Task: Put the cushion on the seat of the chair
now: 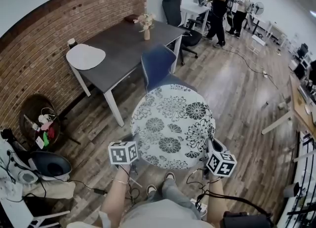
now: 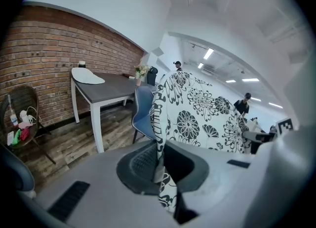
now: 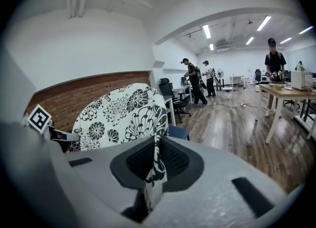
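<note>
Cushion (image 1: 173,123) between jaws, left gripper (image 2: 160,165), right gripper (image 3: 154,167), seemingly over chair (image 1: 158,65)

Open-plan office: brick wall (image 1: 39,49), grey table (image 1: 123,44), black swivel chairs (image 1: 172,6), white desks (image 1: 195,9).

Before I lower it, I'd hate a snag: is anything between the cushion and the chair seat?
Nothing visible. The left claw and right claw hold the cushion in front of the blue chair, whose seat it mostly hides.
</note>
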### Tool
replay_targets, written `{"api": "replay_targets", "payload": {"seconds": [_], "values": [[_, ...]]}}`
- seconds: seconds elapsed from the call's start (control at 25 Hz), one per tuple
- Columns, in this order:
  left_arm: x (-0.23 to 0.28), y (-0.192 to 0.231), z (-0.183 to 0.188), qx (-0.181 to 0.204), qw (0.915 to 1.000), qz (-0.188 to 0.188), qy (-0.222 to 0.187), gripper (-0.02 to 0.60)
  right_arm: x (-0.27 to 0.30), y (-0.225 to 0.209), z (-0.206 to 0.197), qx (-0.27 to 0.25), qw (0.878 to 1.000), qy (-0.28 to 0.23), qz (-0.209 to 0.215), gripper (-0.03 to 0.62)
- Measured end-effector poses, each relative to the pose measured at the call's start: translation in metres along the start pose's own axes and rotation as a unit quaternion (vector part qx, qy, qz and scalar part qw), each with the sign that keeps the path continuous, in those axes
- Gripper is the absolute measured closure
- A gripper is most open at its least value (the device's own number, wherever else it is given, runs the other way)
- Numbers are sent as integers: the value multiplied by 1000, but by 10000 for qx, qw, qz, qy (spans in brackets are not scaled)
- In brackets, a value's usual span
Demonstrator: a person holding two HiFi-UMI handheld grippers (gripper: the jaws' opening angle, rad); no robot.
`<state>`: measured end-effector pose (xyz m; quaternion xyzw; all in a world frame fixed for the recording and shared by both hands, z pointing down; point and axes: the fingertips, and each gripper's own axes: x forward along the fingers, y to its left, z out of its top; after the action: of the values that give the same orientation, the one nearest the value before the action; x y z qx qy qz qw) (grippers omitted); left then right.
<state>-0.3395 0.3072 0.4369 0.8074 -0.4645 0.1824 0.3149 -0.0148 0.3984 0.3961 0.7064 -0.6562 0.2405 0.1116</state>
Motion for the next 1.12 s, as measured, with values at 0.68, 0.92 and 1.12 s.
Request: {"api": "replay_targets", "payload": {"seconds": [0.68,0.92,1.12], "values": [[108,-23,93,63,9998,180,-73,569,117,-59,83,65,9998,-63,202,568],[147,-31,115,75,9995,222,-194,569,157,-83,102,27,9995,-132,276,568],[175,-32,115,53,9994,245,-222,568,183,-101,102,40,9994,-157,311,568]]}}
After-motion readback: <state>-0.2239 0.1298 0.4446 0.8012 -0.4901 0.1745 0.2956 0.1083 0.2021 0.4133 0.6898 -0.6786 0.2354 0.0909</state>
